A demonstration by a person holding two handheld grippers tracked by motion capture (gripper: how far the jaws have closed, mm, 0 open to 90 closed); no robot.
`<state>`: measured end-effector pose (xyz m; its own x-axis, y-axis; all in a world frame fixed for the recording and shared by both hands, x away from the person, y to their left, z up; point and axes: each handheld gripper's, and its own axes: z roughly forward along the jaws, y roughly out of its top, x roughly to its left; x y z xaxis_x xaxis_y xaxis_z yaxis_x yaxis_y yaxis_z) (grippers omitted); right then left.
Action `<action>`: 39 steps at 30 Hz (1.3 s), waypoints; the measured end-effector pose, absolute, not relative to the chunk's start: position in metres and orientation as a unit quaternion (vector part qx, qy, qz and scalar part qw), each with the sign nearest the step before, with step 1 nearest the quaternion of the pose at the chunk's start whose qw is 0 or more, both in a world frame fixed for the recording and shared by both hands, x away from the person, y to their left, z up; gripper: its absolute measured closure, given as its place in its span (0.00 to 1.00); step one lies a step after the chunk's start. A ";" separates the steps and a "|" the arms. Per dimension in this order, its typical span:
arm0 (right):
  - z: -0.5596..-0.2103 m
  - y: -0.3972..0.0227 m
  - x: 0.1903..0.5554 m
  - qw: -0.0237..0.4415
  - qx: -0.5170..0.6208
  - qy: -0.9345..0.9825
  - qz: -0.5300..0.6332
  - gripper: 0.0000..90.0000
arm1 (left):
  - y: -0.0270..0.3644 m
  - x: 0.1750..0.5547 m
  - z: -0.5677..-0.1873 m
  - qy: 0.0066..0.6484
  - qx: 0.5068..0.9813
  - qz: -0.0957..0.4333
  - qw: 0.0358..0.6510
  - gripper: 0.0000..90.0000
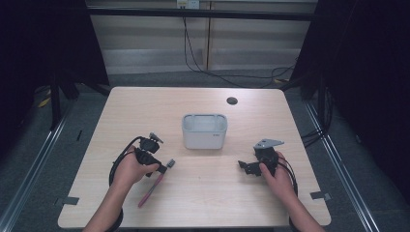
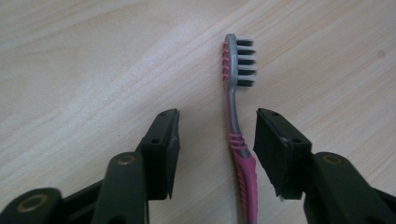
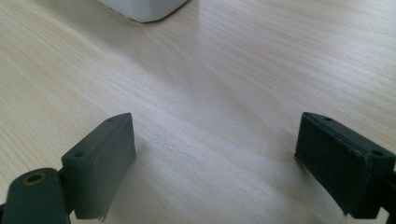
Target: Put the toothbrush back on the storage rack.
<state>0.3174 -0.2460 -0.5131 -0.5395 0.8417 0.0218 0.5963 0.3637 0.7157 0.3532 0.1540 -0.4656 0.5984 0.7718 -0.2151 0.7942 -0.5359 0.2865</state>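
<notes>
Toothbrush (image 2: 238, 140) lies flat on the wooden table (image 1: 203, 193) between the left gripper (image 2: 217, 140) pads, which don't seem to touch it. Right gripper (image 3: 215, 158) sits spread wide (near the white tub (image 1: 204, 131)).

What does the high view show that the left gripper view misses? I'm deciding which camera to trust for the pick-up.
High view alone: the grey bin at mid-table, the right tool with the hand holding it, and the toothbrush's full length.

Left gripper view alone: the left tool from close up, jaws standing either side of the brush neck, neither pad touching it, and the dark and pale bristles.

Shared: the pink-and-grey toothbrush lying flat on the wooden table, with the left tool at it.
</notes>
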 end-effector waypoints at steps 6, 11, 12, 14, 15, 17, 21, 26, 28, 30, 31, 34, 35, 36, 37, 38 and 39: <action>-0.513 -0.246 0.317 0.178 0.446 0.806 0.346 0.13 | 0.151 0.354 -0.468 0.451 0.875 -0.039 0.172 0.65; -0.513 -0.246 0.317 0.178 0.446 0.807 0.346 0.13 | 0.146 0.354 -0.468 0.453 0.877 -0.039 0.157 0.73; -0.513 -0.246 0.317 0.178 0.446 0.806 0.346 0.13 | 0.145 0.354 -0.468 0.449 0.880 -0.035 0.149 0.75; -0.513 -0.246 0.317 0.178 0.446 0.806 0.346 0.13 | 0.142 0.353 -0.468 0.448 0.882 -0.032 0.144 0.82; -0.513 -0.246 0.317 0.178 0.446 0.807 0.346 0.13 | 0.142 0.353 -0.468 0.448 0.882 -0.032 0.144 0.87; -0.513 -0.246 0.317 0.177 0.446 0.806 0.345 0.13 | 0.139 0.352 -0.468 0.446 0.885 -0.027 0.132 0.91; -0.513 -0.246 0.317 0.177 0.446 0.806 0.345 0.13 | 0.137 0.353 -0.467 0.451 0.882 -0.024 0.136 0.92; -0.513 -0.246 0.317 0.178 0.446 0.806 0.346 0.13 | 0.145 0.354 -0.458 0.457 0.873 -0.017 0.167 0.93; -0.513 -0.246 0.317 0.177 0.446 0.806 0.346 0.13 | 0.148 0.354 -0.454 0.458 0.870 -0.020 0.183 0.93; -0.513 -0.246 0.317 0.178 0.446 0.806 0.346 0.13 | 0.151 0.354 -0.449 0.458 0.867 -0.023 0.194 0.93; -0.513 -0.246 0.317 0.177 0.446 0.806 0.346 0.13 | 0.152 0.354 -0.447 0.461 0.864 -0.025 0.201 0.93; -0.513 -0.246 0.317 0.177 0.446 0.806 0.346 0.13 | 0.154 0.354 -0.443 0.461 0.861 -0.031 0.212 0.93; -0.513 -0.246 0.317 0.177 0.446 0.806 0.346 0.13 | 0.155 0.354 -0.442 0.461 0.861 -0.032 0.214 0.93; -0.513 -0.246 0.317 0.177 0.446 0.806 0.346 0.13 | 0.155 0.354 -0.441 0.461 0.859 -0.033 0.218 0.93; -0.513 -0.246 0.317 0.177 0.446 0.806 0.346 0.13 | 0.155 0.354 -0.441 0.461 0.859 -0.033 0.218 0.93; -0.513 -0.246 0.317 0.177 0.446 0.806 0.346 0.13 | 0.156 0.354 -0.438 0.461 0.859 -0.036 0.221 0.93; -0.513 -0.246 0.317 0.177 0.446 0.806 0.346 0.13 | 0.156 0.354 -0.438 0.461 0.859 -0.036 0.221 0.93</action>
<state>0.3175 -0.2461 -0.5131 -0.5397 0.8416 0.0218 0.5962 0.3639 0.7156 0.3545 0.1559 -0.4383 0.5730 0.7750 -0.2664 0.8072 -0.4776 0.3468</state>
